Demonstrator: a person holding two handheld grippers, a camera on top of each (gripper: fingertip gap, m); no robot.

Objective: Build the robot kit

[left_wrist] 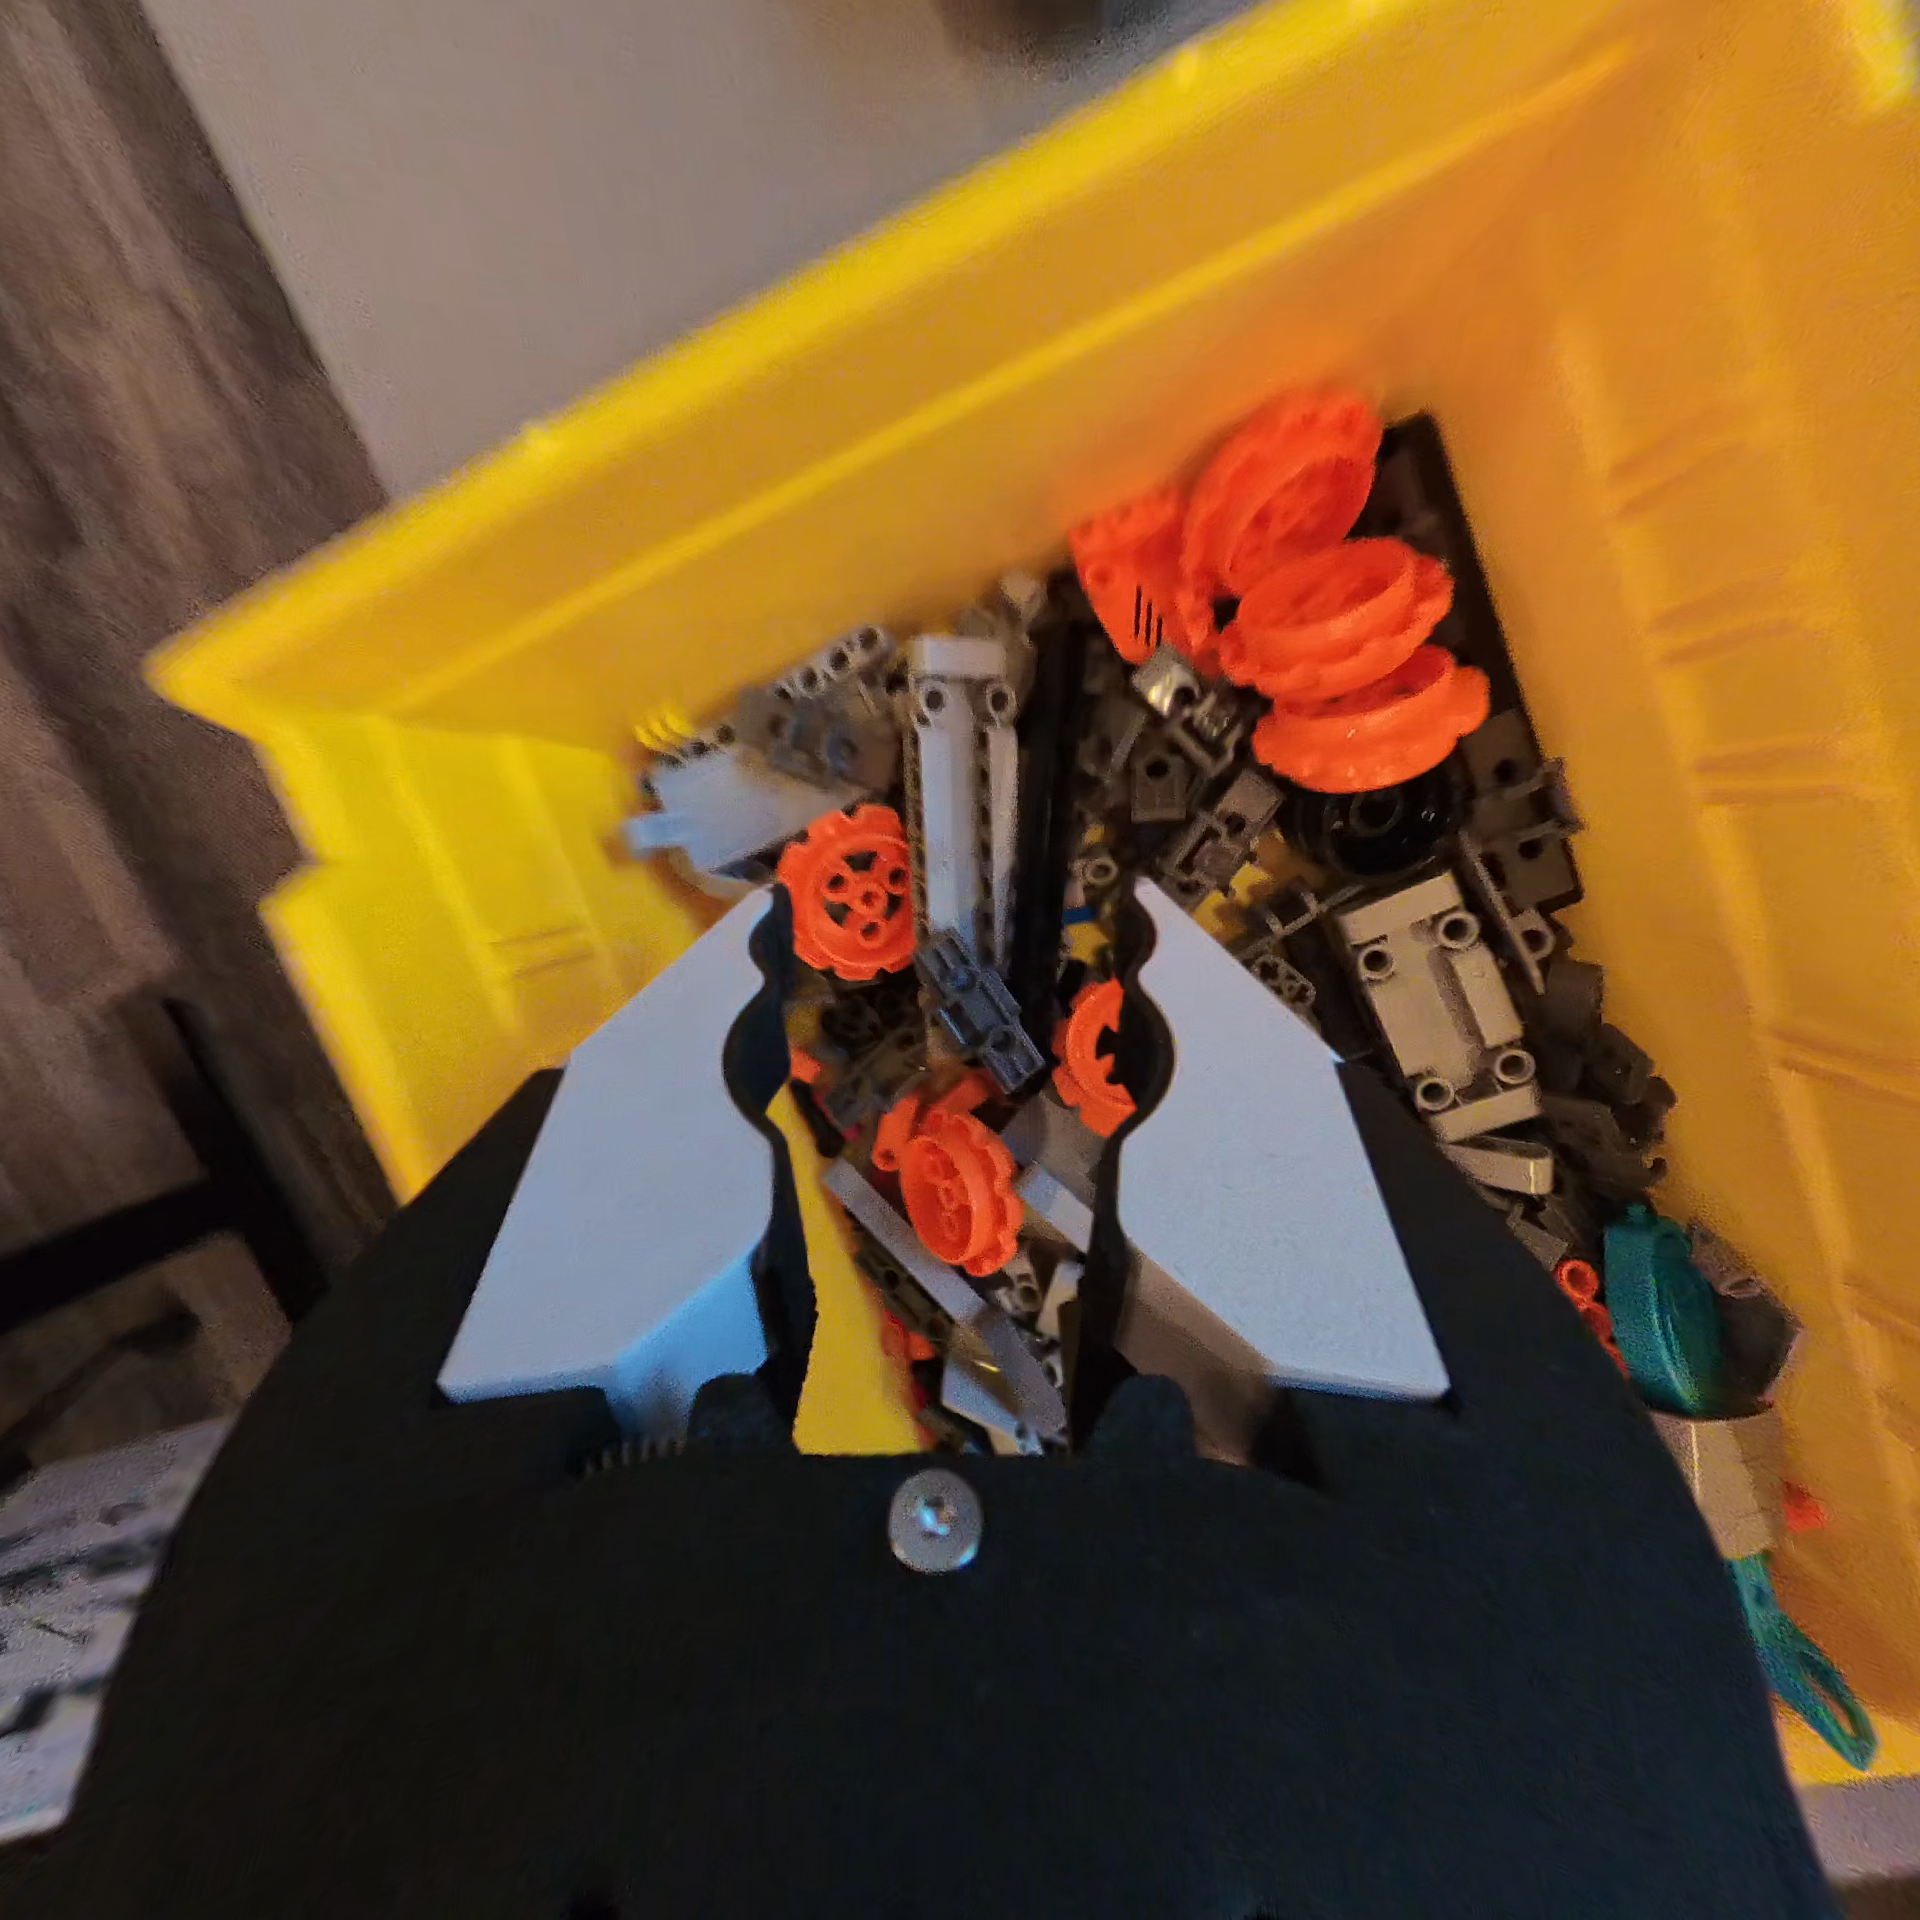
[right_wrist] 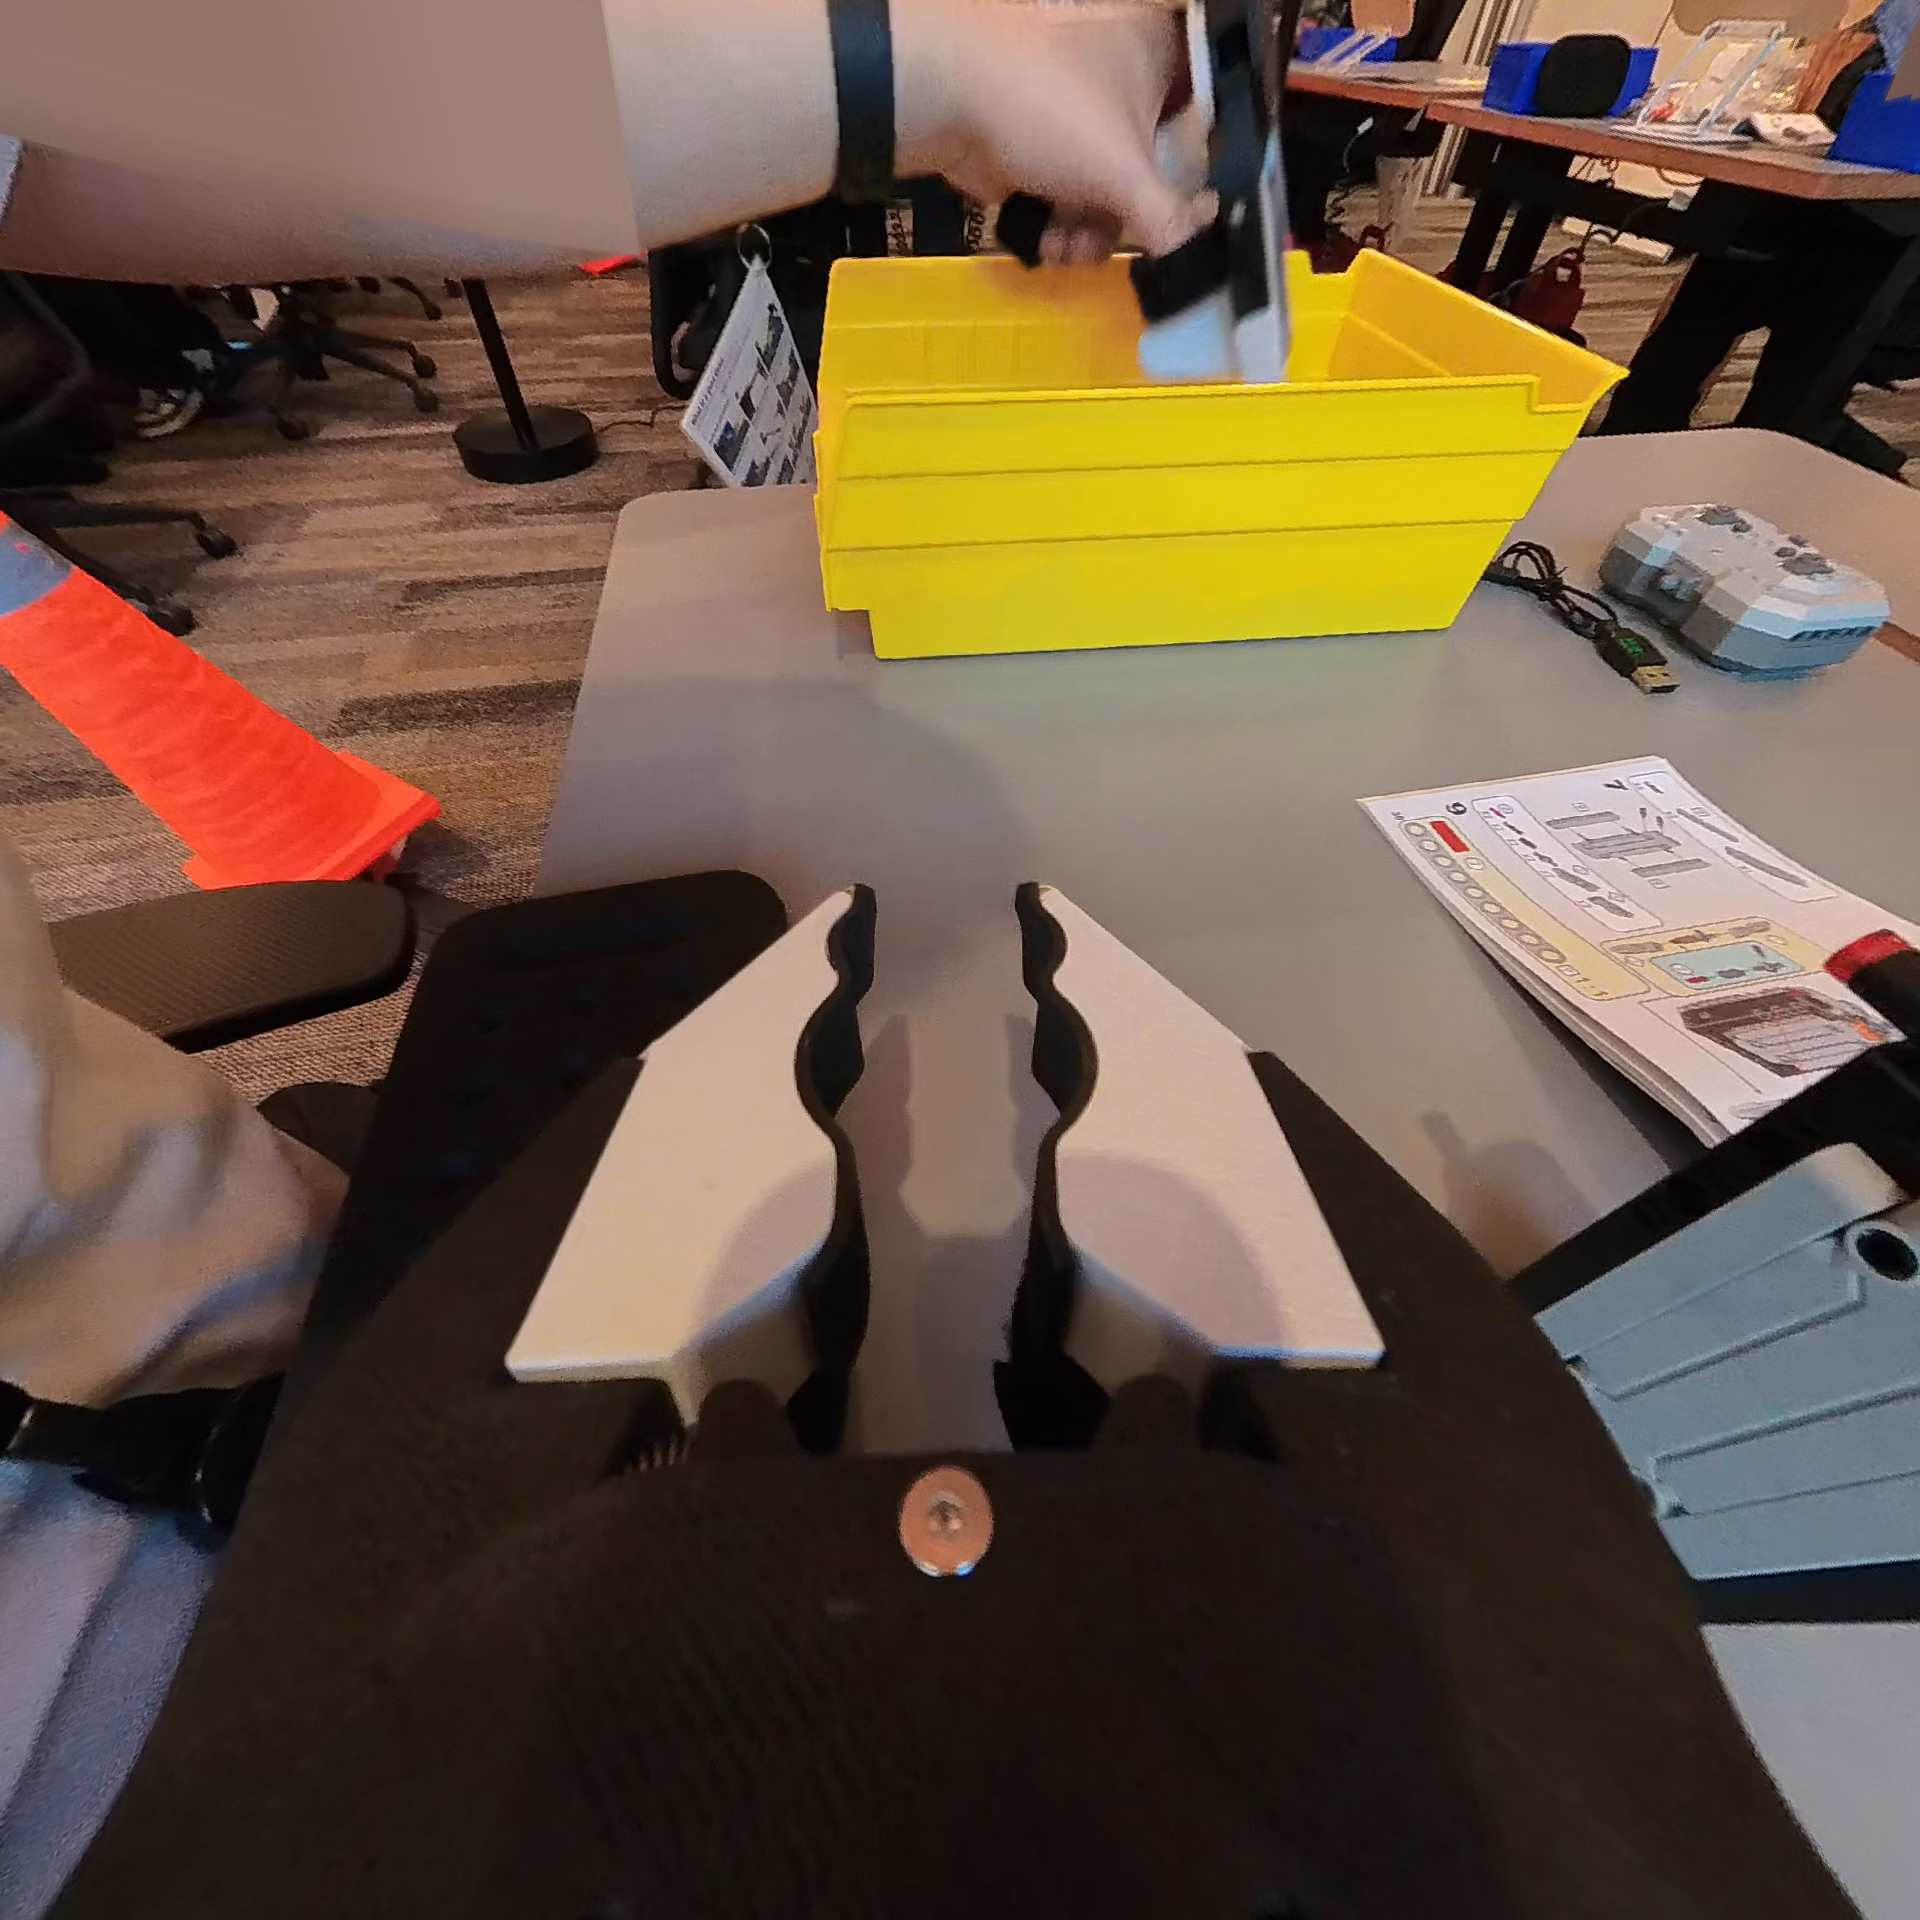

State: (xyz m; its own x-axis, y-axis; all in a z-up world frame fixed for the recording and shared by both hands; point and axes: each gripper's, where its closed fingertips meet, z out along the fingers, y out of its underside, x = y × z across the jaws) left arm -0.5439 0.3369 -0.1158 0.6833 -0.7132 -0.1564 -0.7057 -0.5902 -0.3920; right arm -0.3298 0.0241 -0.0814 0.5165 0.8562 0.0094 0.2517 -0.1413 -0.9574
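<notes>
Yellow plastic bin (right_wrist: 1174, 520) sits on the grey counter (right_wrist: 1091, 790), upper centre of the right wrist view. Inside, per the left wrist view, a loose heap of grey and black building-toy pcs (left_wrist: 1143, 831) w/ orange wheels (left_wrist: 1340, 623) stacked at upper right and a teal pc (left_wrist: 1652, 1309) at lower right.

Left gripper (left_wrist: 951, 904) points down into the bin; its fingers stand apart w/ a moderate gap and hold nothing. A small orange gear (left_wrist: 854, 891) lies just beside the tip of the finger at frame left; a second orange wheel (left_wrist: 956, 1184) shows through the gap. Frame is blurred, so contact can't be told.

Right gripper (right_wrist: 945, 894) hovers over bare counter at lower centre, fingers narrowly apart, empty, well apart from the bin. An instruction sheet (right_wrist: 1621, 925) lies at right; a grey block unit (right_wrist: 1745, 592) w/ a black cable (right_wrist: 1579, 613) sits upper right. An orange cone (right_wrist: 197, 727) lies on the floor at left.

Risk, as a judgement: pcs are jumbled and interlocked, so closing there could catch several or let a round wheel slip out.
</notes>
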